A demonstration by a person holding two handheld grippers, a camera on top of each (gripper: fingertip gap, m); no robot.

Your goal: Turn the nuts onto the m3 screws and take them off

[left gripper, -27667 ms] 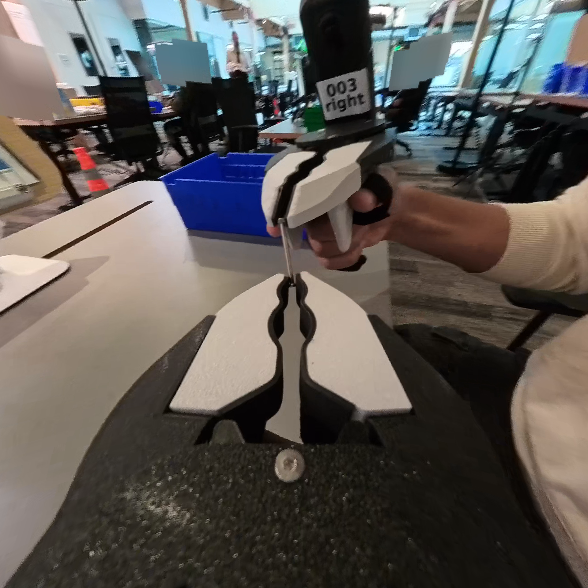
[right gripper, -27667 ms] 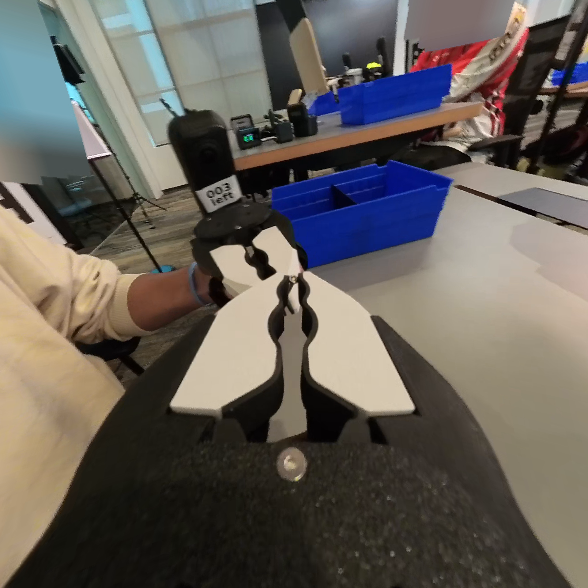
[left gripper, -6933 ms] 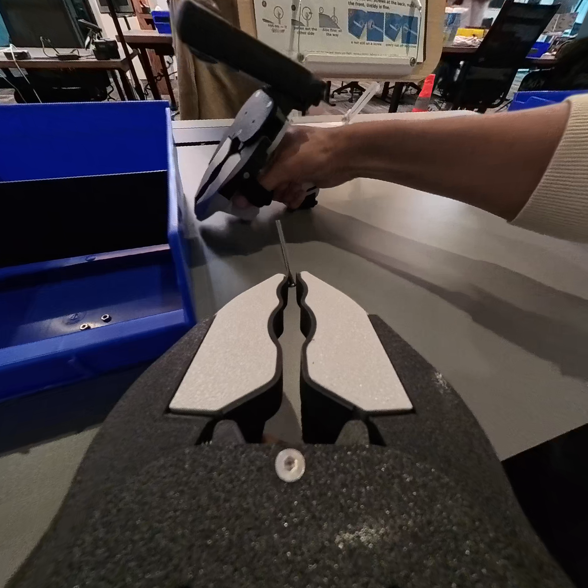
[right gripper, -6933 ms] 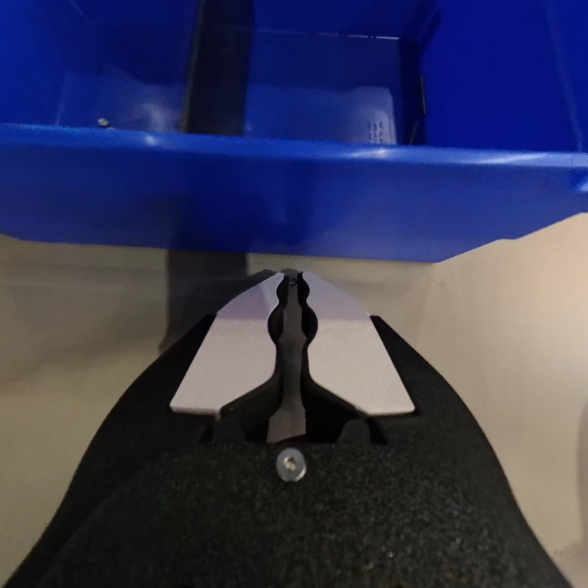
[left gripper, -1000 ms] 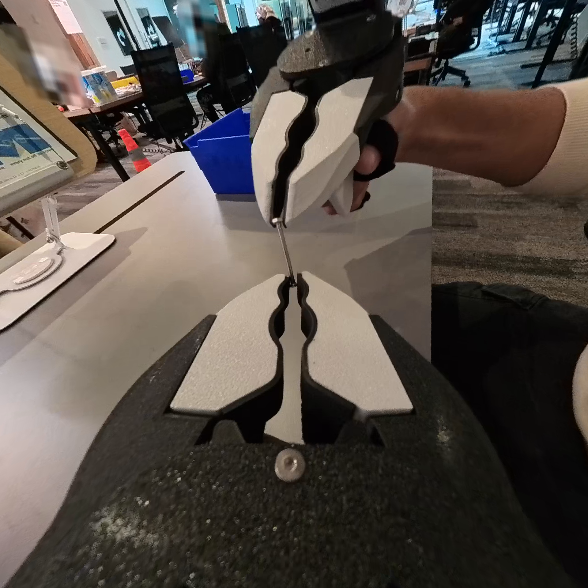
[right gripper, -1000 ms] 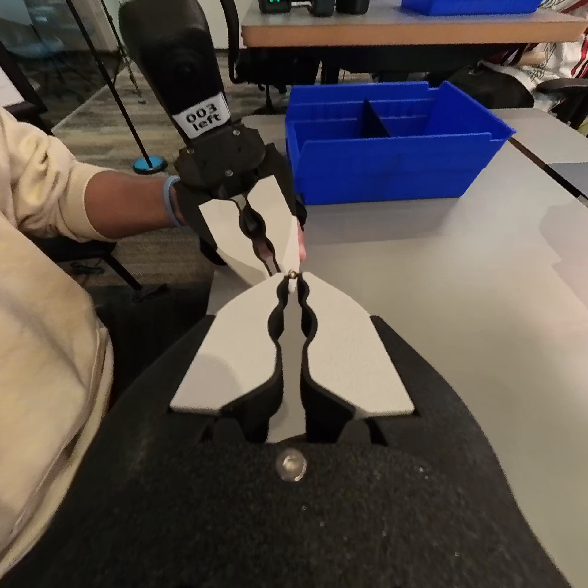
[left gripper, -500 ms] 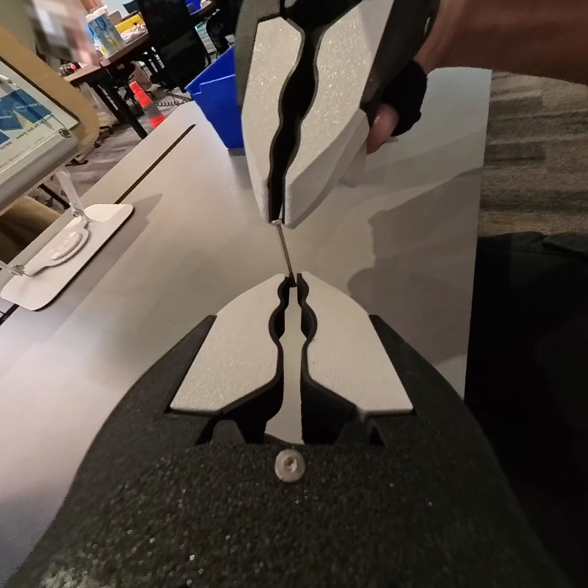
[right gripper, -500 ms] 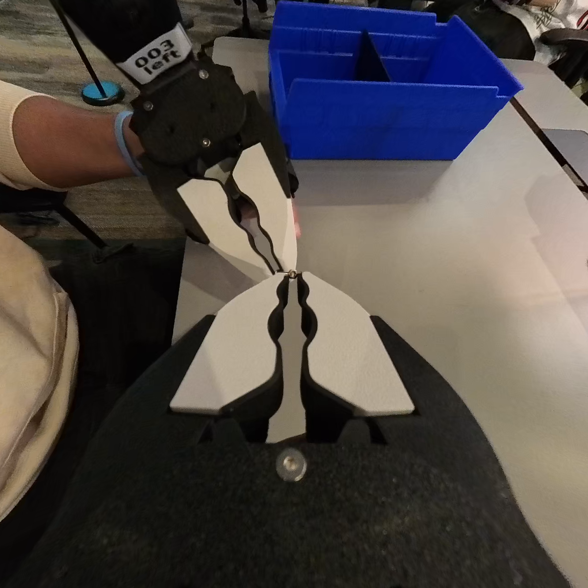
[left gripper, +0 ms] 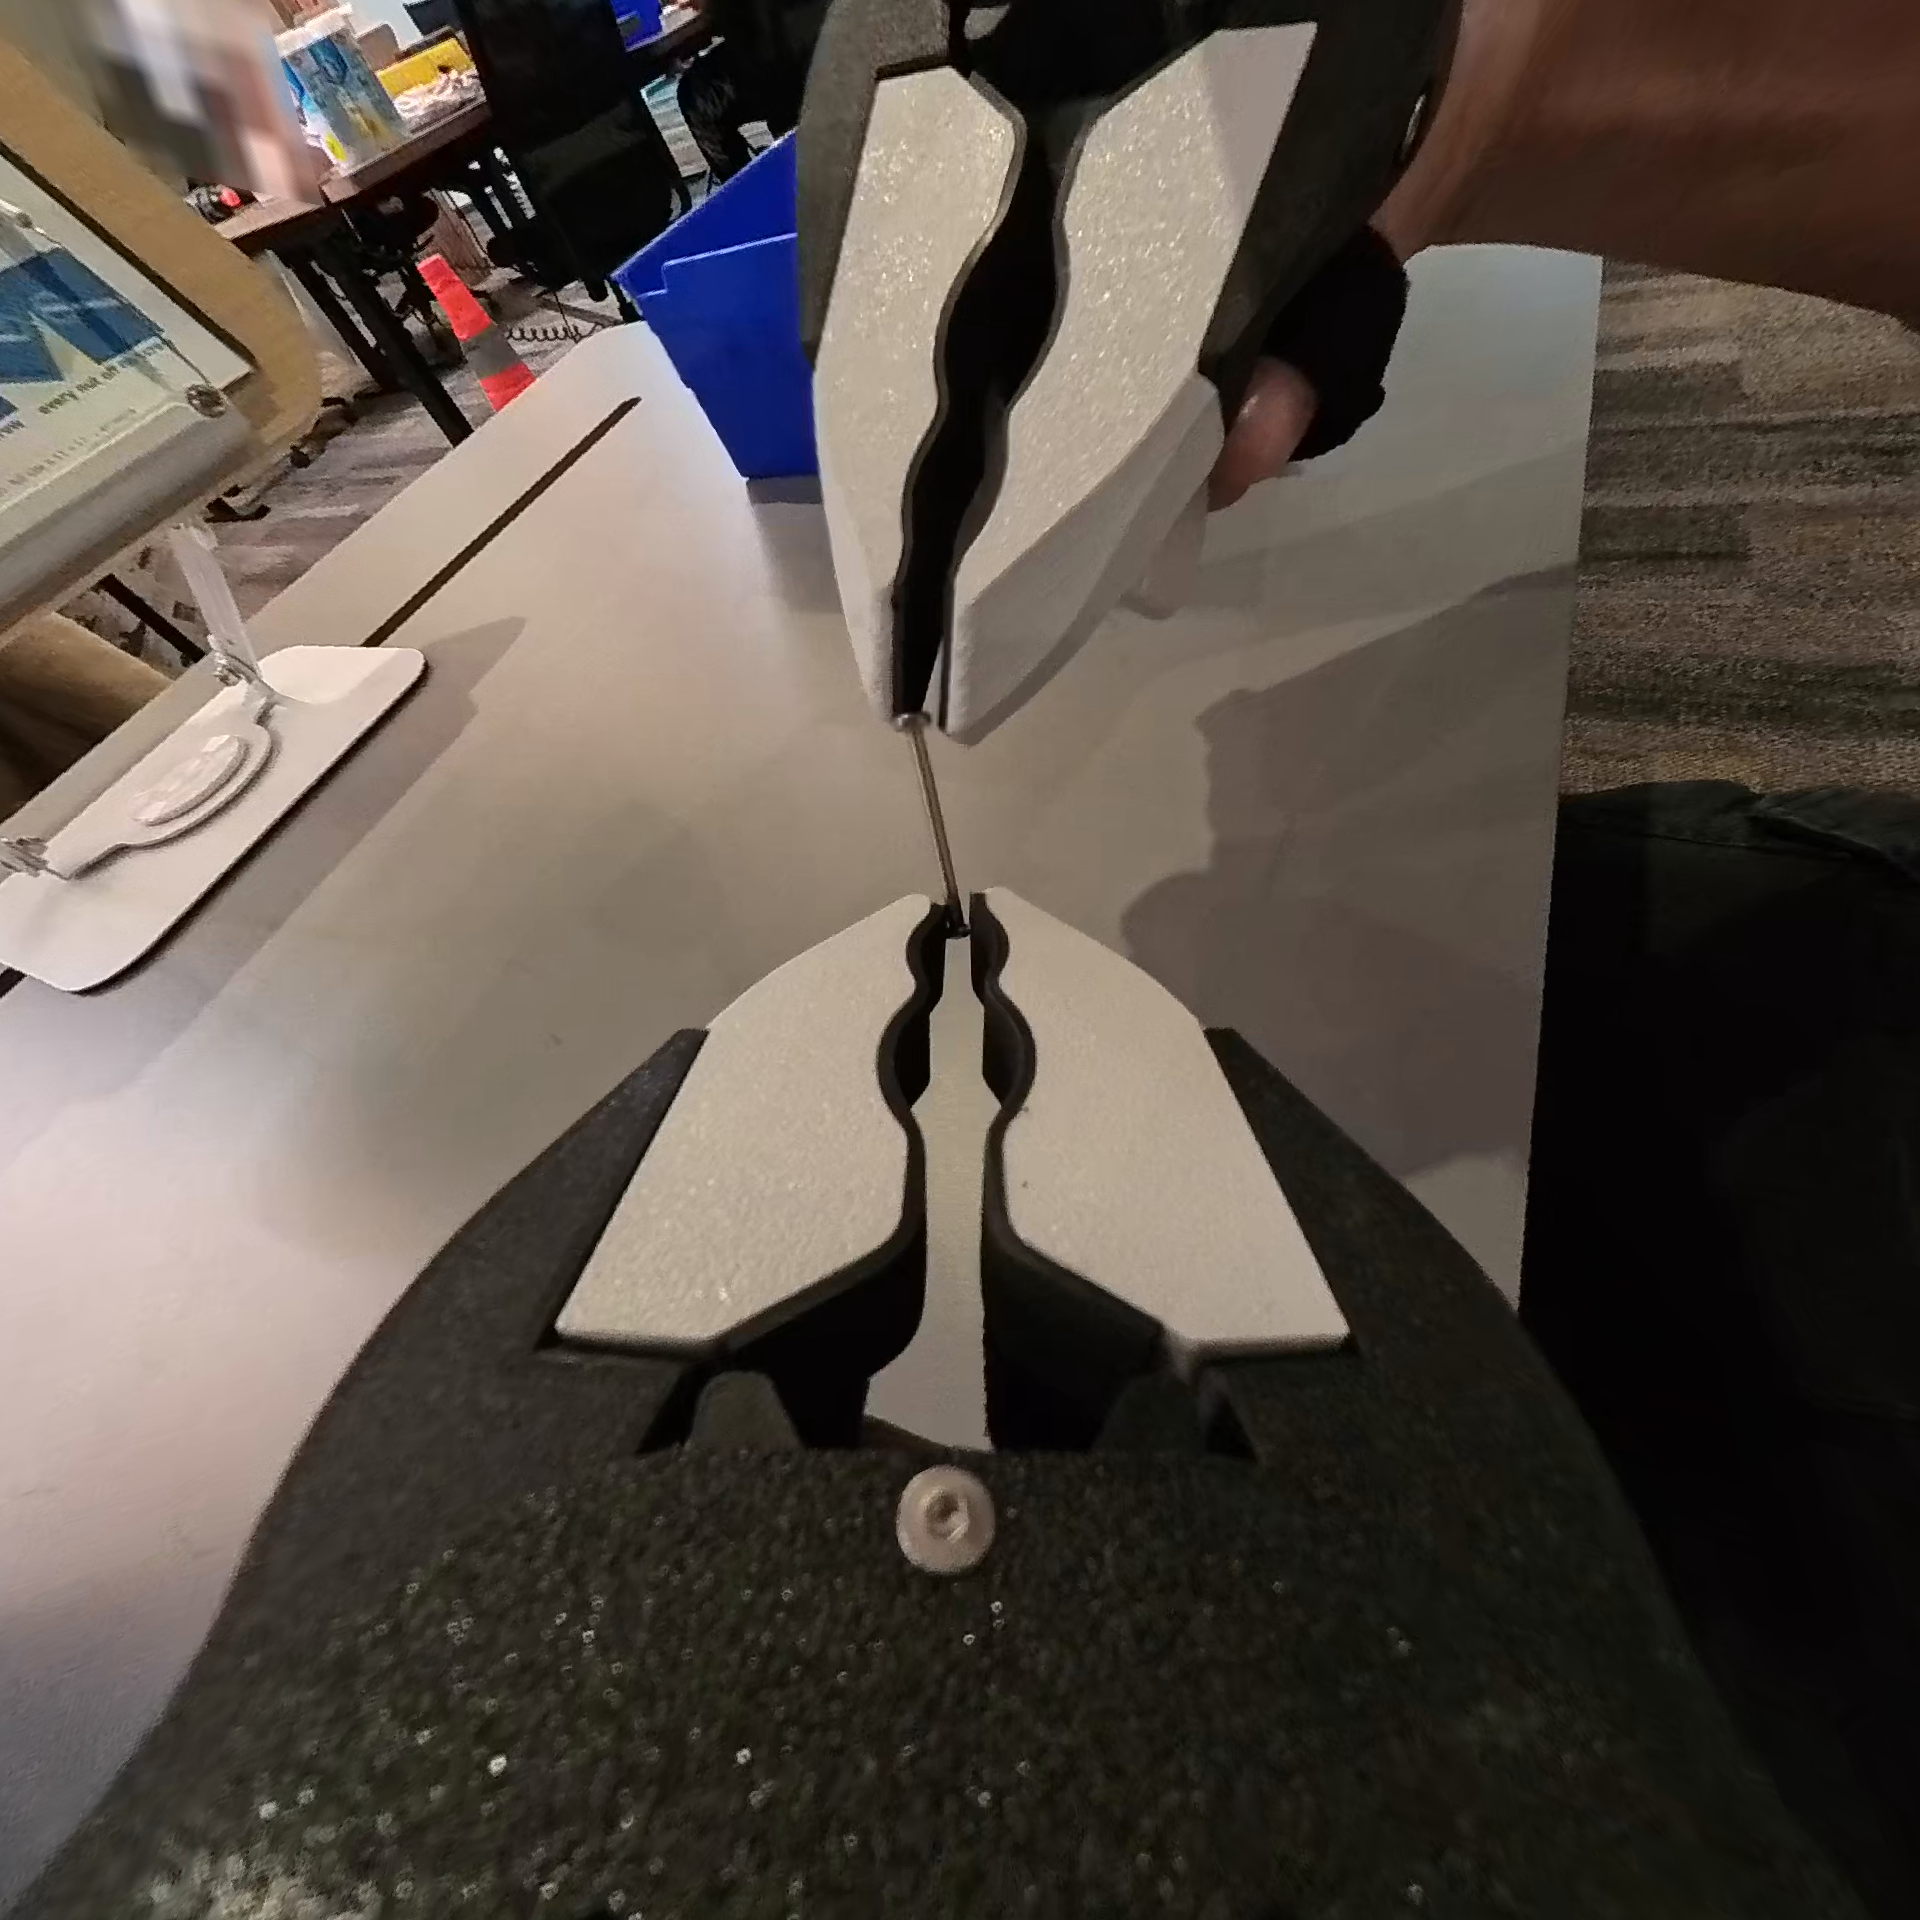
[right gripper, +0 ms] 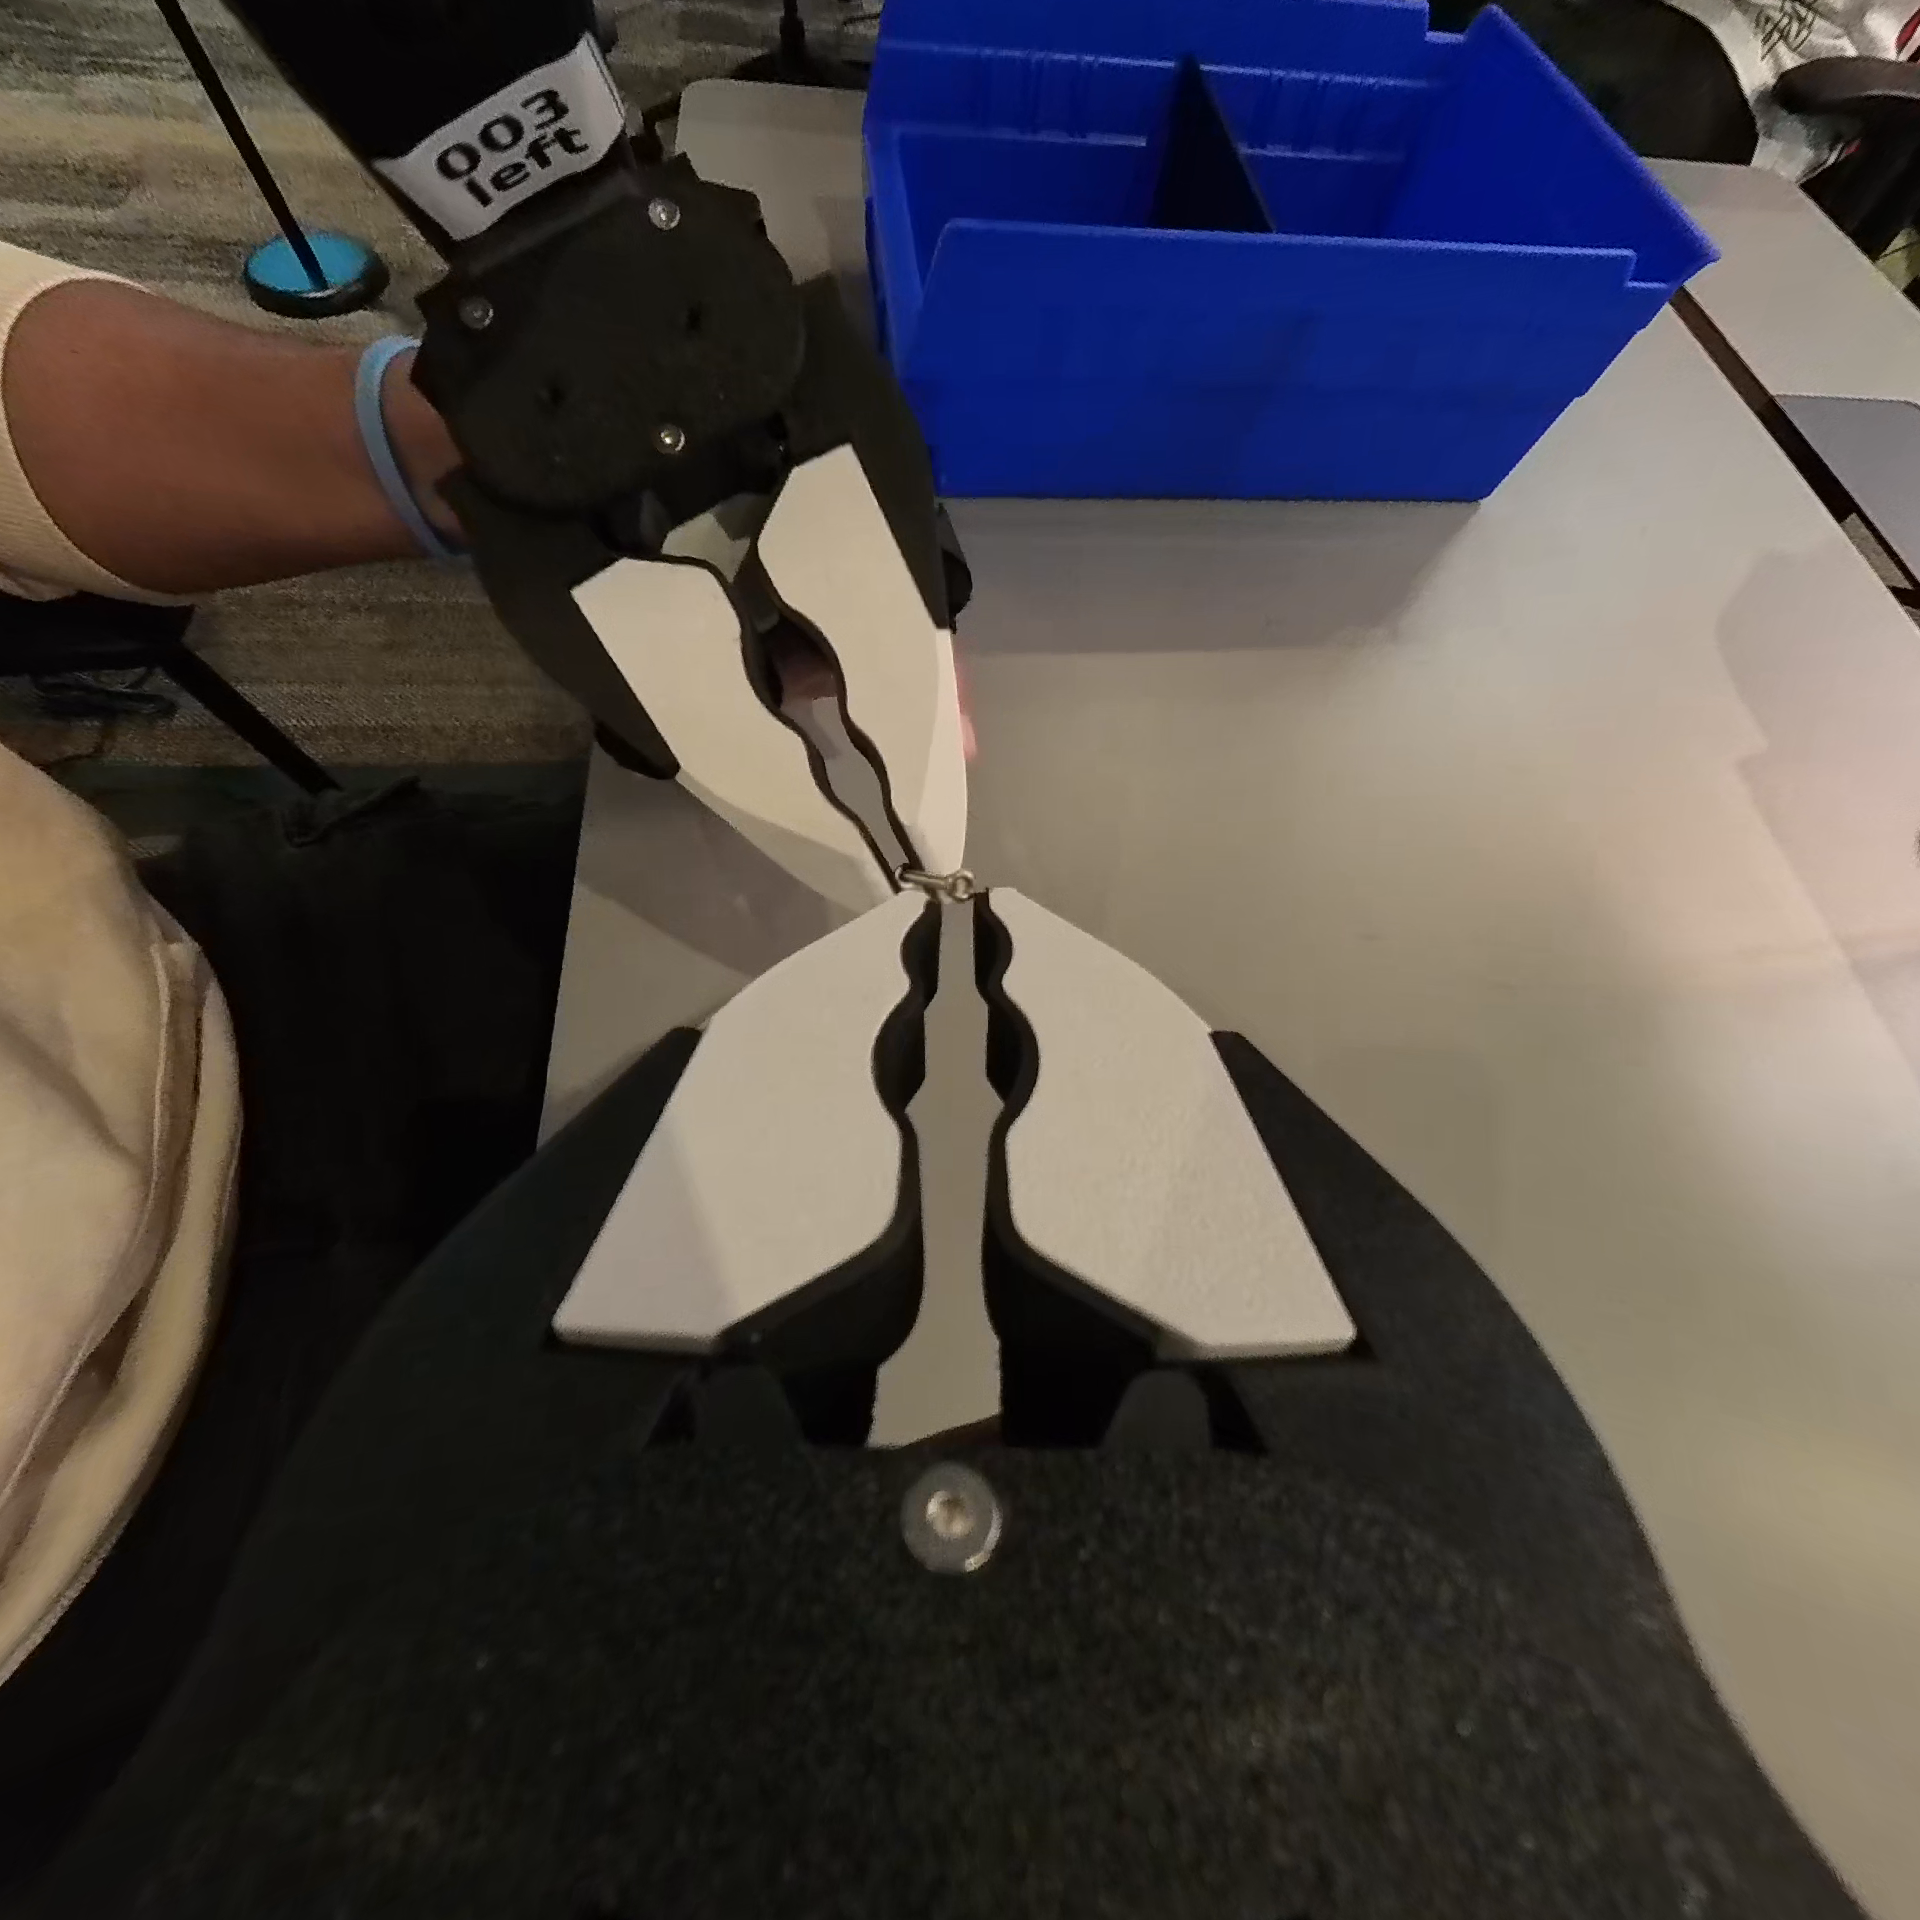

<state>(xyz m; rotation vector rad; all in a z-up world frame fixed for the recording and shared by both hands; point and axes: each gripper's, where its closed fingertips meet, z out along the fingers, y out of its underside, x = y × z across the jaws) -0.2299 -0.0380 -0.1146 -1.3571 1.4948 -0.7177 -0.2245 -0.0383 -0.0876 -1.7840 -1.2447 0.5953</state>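
We see our left gripper (left gripper: 957, 914) clenched on the screw (left gripper: 932, 810) head, its shaft reaching forward to our right gripper (right gripper: 948, 902), pinching the nut (right gripper: 962, 884) at its tips.

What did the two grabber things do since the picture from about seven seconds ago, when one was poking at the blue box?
The right gripper left the blue bin and came back over the table. It now pinches a nut at the tip of the screw. In the last second the two grippers drew closer together. The left gripper stayed shut on the screw throughout.
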